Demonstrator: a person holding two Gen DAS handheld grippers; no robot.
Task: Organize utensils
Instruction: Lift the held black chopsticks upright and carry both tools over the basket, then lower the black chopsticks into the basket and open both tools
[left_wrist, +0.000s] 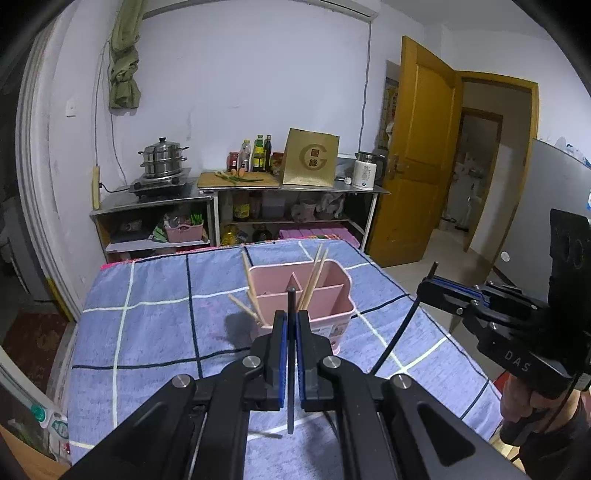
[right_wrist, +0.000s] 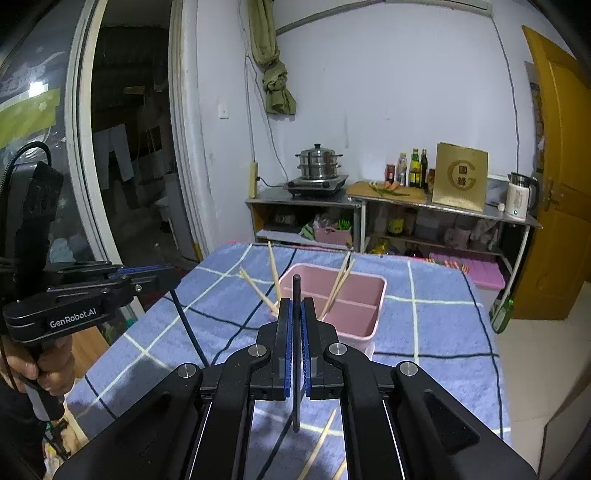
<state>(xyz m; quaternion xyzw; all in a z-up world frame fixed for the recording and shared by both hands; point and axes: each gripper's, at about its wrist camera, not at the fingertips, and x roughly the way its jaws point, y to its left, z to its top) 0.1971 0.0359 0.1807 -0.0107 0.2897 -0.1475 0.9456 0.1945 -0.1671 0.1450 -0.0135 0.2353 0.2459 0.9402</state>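
Both grippers clamp dark chopsticks just short of the pink plastic divided utensil caddy (left_wrist: 301, 295).
Left gripper (left_wrist: 291, 317) and right gripper (right_wrist: 296, 306) should tip each thin black chopstick (left_wrist: 291, 362) tip-down into one compartment.

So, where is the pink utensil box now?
The pink box stands on the checked cloth, near the table's far edge. In both wrist views it lies just ahead of the jaws, with wooden chopsticks leaning inside.

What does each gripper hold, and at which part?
Left gripper and right gripper each clamp one black chopstick mid-length, both ends sticking out.
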